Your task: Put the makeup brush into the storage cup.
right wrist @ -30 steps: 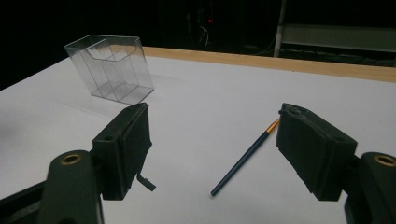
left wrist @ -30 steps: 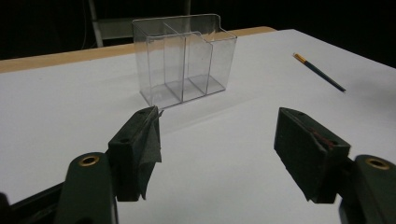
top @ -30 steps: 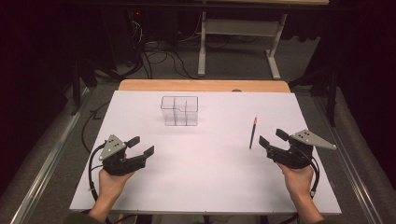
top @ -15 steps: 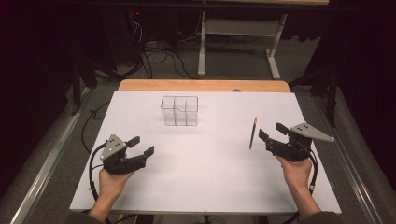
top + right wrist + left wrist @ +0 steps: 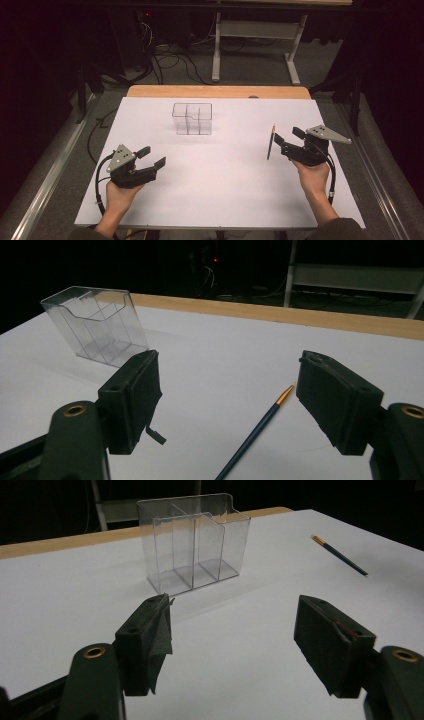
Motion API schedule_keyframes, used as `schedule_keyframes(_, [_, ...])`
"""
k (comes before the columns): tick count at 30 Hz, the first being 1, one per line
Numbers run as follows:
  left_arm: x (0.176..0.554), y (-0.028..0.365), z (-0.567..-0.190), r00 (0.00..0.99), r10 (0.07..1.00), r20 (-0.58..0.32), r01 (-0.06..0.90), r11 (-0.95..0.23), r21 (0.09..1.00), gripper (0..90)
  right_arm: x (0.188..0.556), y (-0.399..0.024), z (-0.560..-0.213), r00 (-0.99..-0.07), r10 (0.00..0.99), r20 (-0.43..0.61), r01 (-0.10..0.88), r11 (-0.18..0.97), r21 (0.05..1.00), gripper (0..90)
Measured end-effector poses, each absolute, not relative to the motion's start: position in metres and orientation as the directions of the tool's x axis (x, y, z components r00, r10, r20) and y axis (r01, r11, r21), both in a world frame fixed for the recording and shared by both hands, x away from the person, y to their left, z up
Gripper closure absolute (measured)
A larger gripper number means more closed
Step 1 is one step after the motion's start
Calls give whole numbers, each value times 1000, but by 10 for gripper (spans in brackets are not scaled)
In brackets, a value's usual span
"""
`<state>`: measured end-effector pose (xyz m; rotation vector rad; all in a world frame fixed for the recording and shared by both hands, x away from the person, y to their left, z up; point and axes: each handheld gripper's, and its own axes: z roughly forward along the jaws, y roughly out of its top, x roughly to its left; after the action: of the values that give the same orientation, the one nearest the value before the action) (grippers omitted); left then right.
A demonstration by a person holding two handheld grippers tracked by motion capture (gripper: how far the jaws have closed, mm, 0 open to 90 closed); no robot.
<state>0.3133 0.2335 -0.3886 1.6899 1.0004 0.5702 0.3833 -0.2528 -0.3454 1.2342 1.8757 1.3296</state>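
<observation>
A dark blue pencil (image 5: 270, 142) with a gold end lies flat on the white table (image 5: 220, 190) at the right; it also lies far right in the left gripper view as the pencil (image 5: 340, 555). My right gripper (image 5: 286, 140) is open just beside it, and in the right gripper view the pencil (image 5: 255, 435) runs between the two spread jaws. A clear plastic organiser (image 5: 192, 118) with compartments stands upright at the back centre, empty. My left gripper (image 5: 151, 157) is open at the front left, pointing at the organiser (image 5: 192, 542), with nothing between its jaws.
A wooden strip (image 5: 217, 91) runs along the table's far edge. Behind it are cables and a grey desk frame (image 5: 252, 45) on the floor. A metal rail (image 5: 47, 185) flanks the table's left side.
My right gripper has moved forward and left toward the pencil, so its jaws now reach the pencil's sides. The left gripper has stayed put.
</observation>
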Motion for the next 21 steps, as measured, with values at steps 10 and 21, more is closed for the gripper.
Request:
schedule_keyframes(10, [313, 233, -389, 542, 835, -99, 340, -110, 934, 313, 395, -248, -345, -437, 895, 87, 389, 101, 916, 265])
schedule_keyframes(21, [313, 233, -388, 546, 832, -97, 341, -114, 933, 312, 411, -239, -343, -425, 901, 83, 408, 109, 907, 262])
